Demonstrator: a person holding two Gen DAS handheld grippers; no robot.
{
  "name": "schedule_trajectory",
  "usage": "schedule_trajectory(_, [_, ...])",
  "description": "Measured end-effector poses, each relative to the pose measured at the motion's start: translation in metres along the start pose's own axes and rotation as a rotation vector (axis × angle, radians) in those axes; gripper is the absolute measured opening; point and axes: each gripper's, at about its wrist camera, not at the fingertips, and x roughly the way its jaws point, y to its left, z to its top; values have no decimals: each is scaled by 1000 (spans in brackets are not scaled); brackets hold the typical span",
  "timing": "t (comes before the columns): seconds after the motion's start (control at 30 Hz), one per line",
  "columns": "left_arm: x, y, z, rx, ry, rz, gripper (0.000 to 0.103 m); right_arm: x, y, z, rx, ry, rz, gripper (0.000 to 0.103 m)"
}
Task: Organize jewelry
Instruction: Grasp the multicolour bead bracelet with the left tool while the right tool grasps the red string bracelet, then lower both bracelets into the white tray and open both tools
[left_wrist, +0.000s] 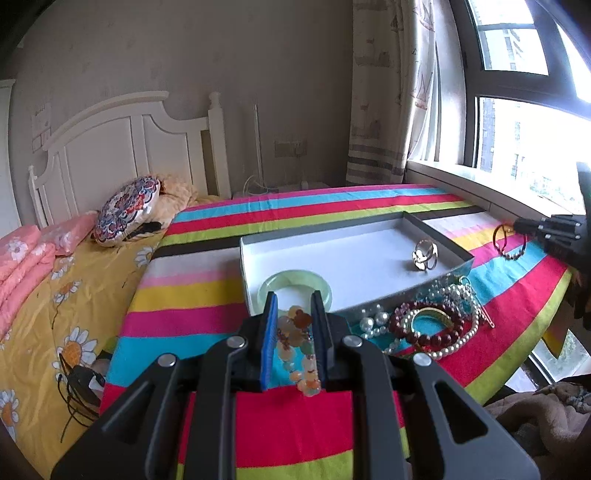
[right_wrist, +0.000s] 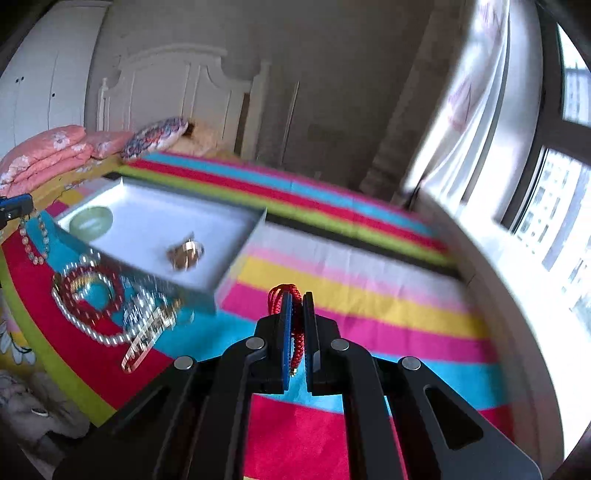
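My left gripper is shut on a pale orange bead bracelet, held above the striped table near the white tray's front edge. The white tray holds a green jade bangle and a gold ring piece. My right gripper is shut on a red cord bracelet, lifted over the table to the right of the tray. In the left wrist view the right gripper shows at far right with the bracelet hanging from it.
A heap of pearl strands, a dark red bead bracelet and a gold hair clip lies on the striped cloth in front of the tray. A bed with pillows is to the left, a window sill to the right.
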Motion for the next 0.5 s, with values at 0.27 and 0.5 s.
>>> schedule_trajectory(0.27, [1,-7,24,20,-33,-29,17,-14,13,31,-51,-70,23,5])
schedule_trajectory(0.5, [19,-22,46,54,-29,-70,18,1,40,53,-112,-87,73,5])
